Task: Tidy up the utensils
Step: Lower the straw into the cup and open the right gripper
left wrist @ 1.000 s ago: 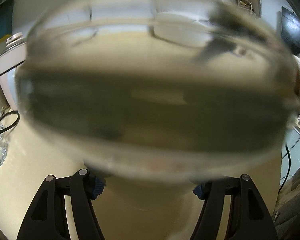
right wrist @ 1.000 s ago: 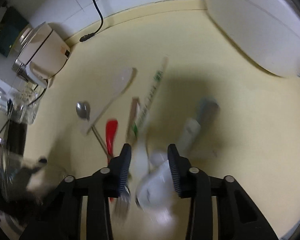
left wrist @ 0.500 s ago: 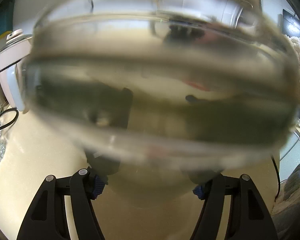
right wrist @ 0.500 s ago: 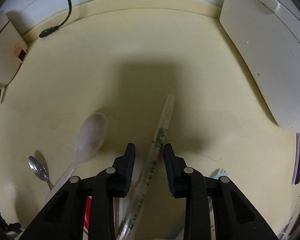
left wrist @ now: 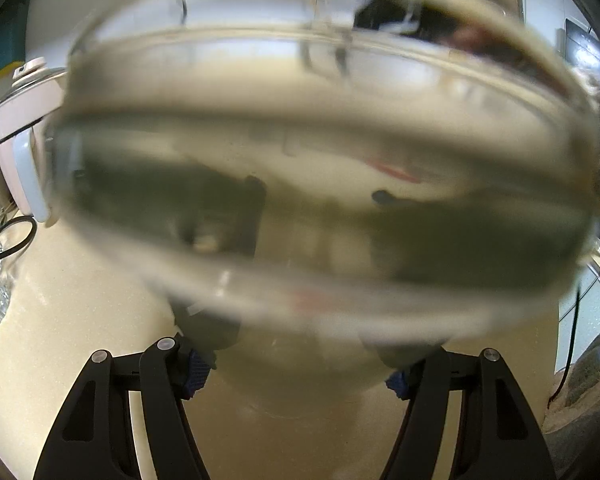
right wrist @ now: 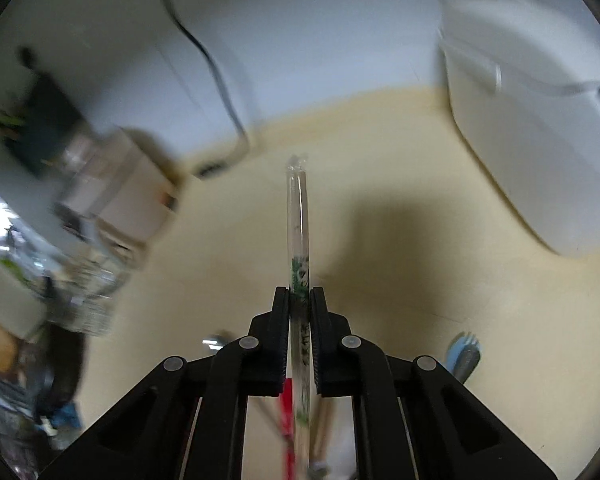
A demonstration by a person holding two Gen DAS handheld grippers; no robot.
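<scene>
— While my right hand-held gripper (right wrist: pixel 300 300) is pinched shut on the wrapped chopsticks (right wrist: pixel 299 216), how do they handle?

— Light and stiff, but the clear sleeve is slick. I hold them low on the printed part, so the long end sticks out above the tabletop (right wrist: pixel 400 280) and could swivel.

— And the other side?

— My left hand-held gripper (left wrist: pixel 296 372) is clamped on the glass jar (left wrist: pixel 324 168), pads on its lower wall. It's heavy, smooth and breakable; through the blur I think utensils already stand inside. The blue fork (right wrist: pixel 464 354) lies on the tabletop.
</scene>
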